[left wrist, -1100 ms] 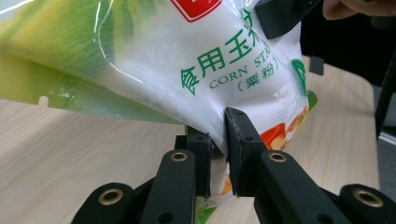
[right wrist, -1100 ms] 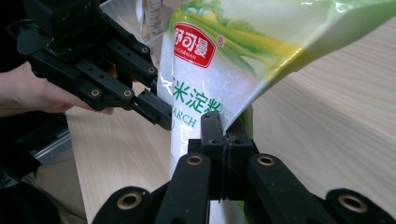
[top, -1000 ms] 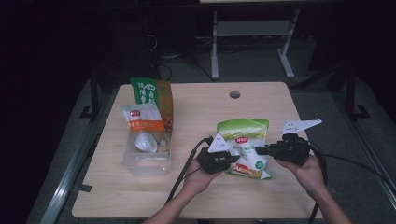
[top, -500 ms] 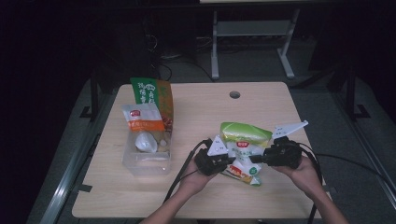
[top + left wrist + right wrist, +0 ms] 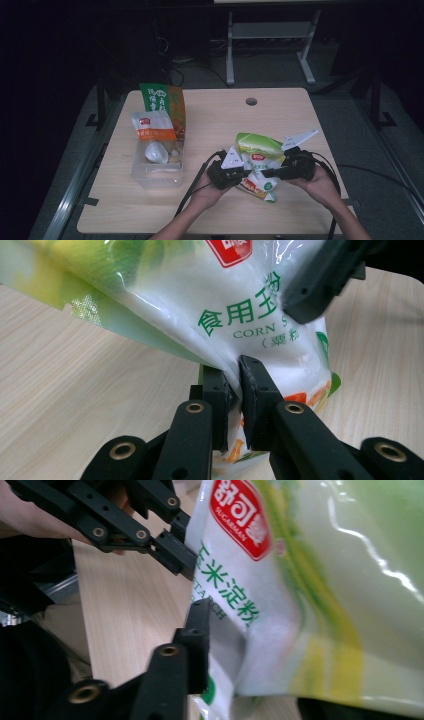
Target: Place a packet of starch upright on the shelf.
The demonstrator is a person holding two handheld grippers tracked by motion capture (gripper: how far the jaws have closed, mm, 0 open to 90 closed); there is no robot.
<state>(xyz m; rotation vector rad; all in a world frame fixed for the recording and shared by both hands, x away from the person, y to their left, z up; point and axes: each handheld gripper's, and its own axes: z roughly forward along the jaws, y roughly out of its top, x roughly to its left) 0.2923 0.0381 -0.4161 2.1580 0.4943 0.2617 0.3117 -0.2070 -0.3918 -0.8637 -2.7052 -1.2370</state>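
While your left gripper (image 5: 233, 385) pinches a fold of the corn starch bag (image 5: 257, 162) low at the table's (image 5: 280, 115) near edge, your right gripper (image 5: 280, 171), its jaws just opening, stands spread around the bag's side. You're re-gripping, I judge; next, close it squarely. Labels read "CORN", "SUGARMAN". Farther left, a clear bin (image 5: 155, 170) holds other packets.

The starch bag (image 5: 310, 595) runs off the top and right edges of the right gripper view, covering the right gripper's (image 5: 240, 645) far jaw. Contents of the clear bin (image 5: 156, 167) are too small to identify.
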